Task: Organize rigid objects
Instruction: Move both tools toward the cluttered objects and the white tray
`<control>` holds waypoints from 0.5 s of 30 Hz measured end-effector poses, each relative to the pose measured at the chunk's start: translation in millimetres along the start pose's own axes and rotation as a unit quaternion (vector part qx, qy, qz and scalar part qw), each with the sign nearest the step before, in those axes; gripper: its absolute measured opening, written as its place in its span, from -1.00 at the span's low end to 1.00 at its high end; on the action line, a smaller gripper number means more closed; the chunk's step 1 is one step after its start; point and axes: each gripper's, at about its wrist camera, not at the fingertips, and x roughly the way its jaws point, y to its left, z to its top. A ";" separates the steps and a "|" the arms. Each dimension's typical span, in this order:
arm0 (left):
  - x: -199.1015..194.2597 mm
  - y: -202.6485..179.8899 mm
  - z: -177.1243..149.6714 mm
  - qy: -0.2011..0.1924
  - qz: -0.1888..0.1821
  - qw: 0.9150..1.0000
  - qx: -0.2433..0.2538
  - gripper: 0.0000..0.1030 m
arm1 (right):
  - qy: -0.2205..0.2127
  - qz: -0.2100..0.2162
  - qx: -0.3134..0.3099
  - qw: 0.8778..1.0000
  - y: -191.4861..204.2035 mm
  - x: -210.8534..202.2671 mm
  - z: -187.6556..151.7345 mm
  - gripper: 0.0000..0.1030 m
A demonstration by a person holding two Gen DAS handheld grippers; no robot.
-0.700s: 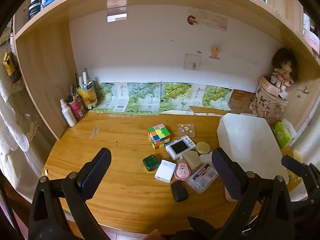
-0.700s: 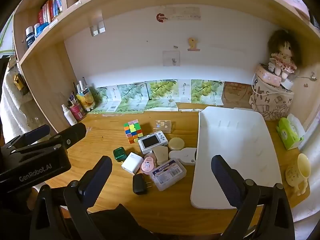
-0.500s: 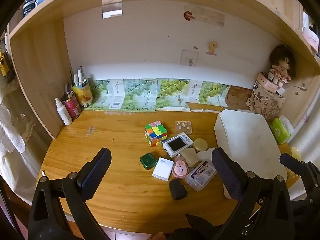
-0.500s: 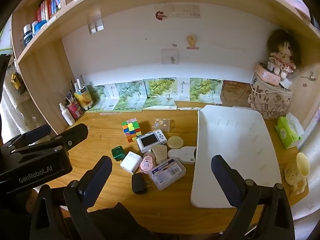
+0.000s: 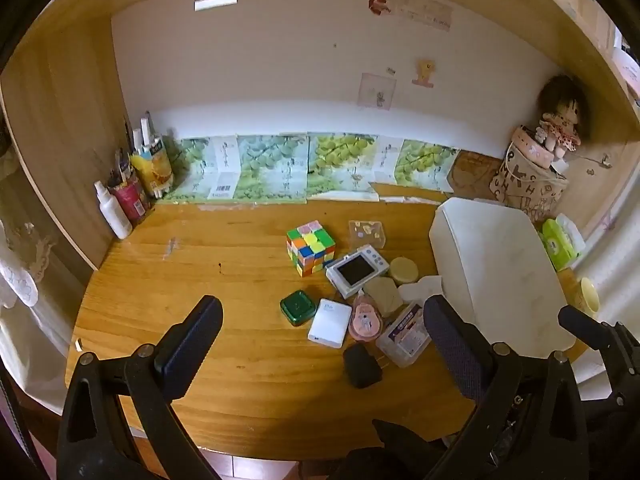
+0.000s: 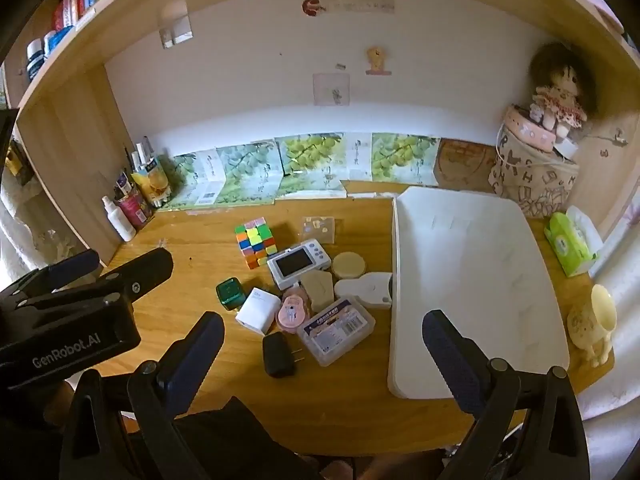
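A heap of small items lies mid-desk: a colourful puzzle cube, a white handheld screen device, a green box, a white charger block, a black plug and a clear labelled case. To their right lies a white tray with nothing in it. My left gripper and right gripper both hang open above the desk's front edge, holding nothing.
Bottles and pen cups stand at the back left corner. A doll on a patterned bag sits back right, with a green tissue pack and a pale yellow cup along the right edge. Leaflets line the back wall.
Both grippers have tilted a little downward and nearer the desk, so the objects sit slightly lower in view. Nothing on the desk has moved, and both grippers stayed open.
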 end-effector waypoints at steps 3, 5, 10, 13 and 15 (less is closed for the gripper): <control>10.5 6.3 -2.1 0.023 -0.006 1.000 0.000 0.96 | 0.012 -0.006 0.018 1.000 0.8 5.9 -5.7 0.95; 18.0 7.6 -4.5 0.038 -0.009 0.999 0.004 0.96 | 0.022 -0.007 0.029 0.999 1.4 9.9 -10.2 0.95; 34.0 7.8 -13.1 0.080 -0.023 0.996 0.021 0.96 | 0.045 -0.013 0.071 0.996 -2.3 16.2 -25.1 0.95; 41.0 8.9 -16.8 0.100 -0.034 0.994 0.027 0.96 | 0.061 -0.015 0.095 0.993 -10.3 20.2 -32.0 0.95; 47.2 9.6 -18.3 0.117 -0.042 0.992 0.032 0.96 | 0.070 -0.017 0.111 0.991 -15.5 22.2 -35.3 0.95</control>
